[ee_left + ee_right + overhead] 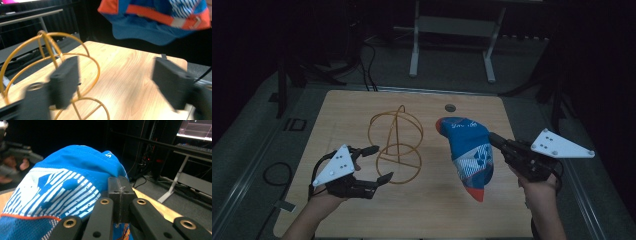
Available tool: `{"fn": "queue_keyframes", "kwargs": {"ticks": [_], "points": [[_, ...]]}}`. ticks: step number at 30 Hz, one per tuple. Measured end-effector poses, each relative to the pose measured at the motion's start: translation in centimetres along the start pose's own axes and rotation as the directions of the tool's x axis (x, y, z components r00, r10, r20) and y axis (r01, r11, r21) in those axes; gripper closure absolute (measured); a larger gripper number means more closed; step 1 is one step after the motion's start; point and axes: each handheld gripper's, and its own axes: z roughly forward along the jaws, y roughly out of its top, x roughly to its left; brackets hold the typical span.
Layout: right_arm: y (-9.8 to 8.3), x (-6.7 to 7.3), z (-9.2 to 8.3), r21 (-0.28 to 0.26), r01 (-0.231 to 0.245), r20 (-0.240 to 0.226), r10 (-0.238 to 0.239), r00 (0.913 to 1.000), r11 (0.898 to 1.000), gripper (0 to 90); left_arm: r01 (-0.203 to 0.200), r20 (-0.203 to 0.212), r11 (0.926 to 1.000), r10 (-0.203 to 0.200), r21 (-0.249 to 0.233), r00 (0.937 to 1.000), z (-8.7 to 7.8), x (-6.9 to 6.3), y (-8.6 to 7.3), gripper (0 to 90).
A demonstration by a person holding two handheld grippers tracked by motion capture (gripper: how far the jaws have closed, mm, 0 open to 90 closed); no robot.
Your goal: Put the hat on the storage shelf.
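A blue cap (469, 150) with white stripes, paw prints and an orange brim edge hangs above the right half of the wooden table (432, 215). My right gripper (493, 139) is shut on its right side; in the right gripper view the jaws meet on the blue cloth (75, 175) at my right gripper (119, 192). A yellow wire stand (395, 145) of hoops sits at the table's middle left. My left gripper (379, 162) stands open just left of the stand's lower hoop. In the left gripper view the stand (47, 62) is behind the left jaw and the cap (155, 20) hangs overhead.
A round hole (450, 107) lies near the table's far edge. A white metal frame (452, 35) stands on the floor behind the table. Black cables (367, 65) run on the floor at the far left. Bare wood spreads along the table's front edge.
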Motion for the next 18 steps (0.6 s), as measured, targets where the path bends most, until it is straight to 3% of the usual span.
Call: {"fn": "queue_keyframes", "kwargs": {"ticks": [6, 13, 18], "points": [[2.1, -0.2, 1.6, -0.013, 0.011, -0.011, -0.011, 0.9999, 1.0, 90.0, 0.047, -0.104, 0.9986, -0.045, 0.023, 0.9936, -1.0, 0.2, -3.5, 2.4], [4.3, -0.1, 4.0, -0.023, 0.017, -0.031, -0.018, 0.9994, 1.0, 90.0, 0.122, -0.211, 0.9918, -0.112, 0.037, 0.971, -1.8, 0.2, -8.7, 2.4], [5.7, 0.1, 5.8, -0.026, 0.019, -0.048, -0.02, 0.9986, 0.999, 90.0, 0.156, -0.282, 0.9874, -0.142, 0.028, 0.9489, -2.1, -0.2, -12.0, 2.4]]}}
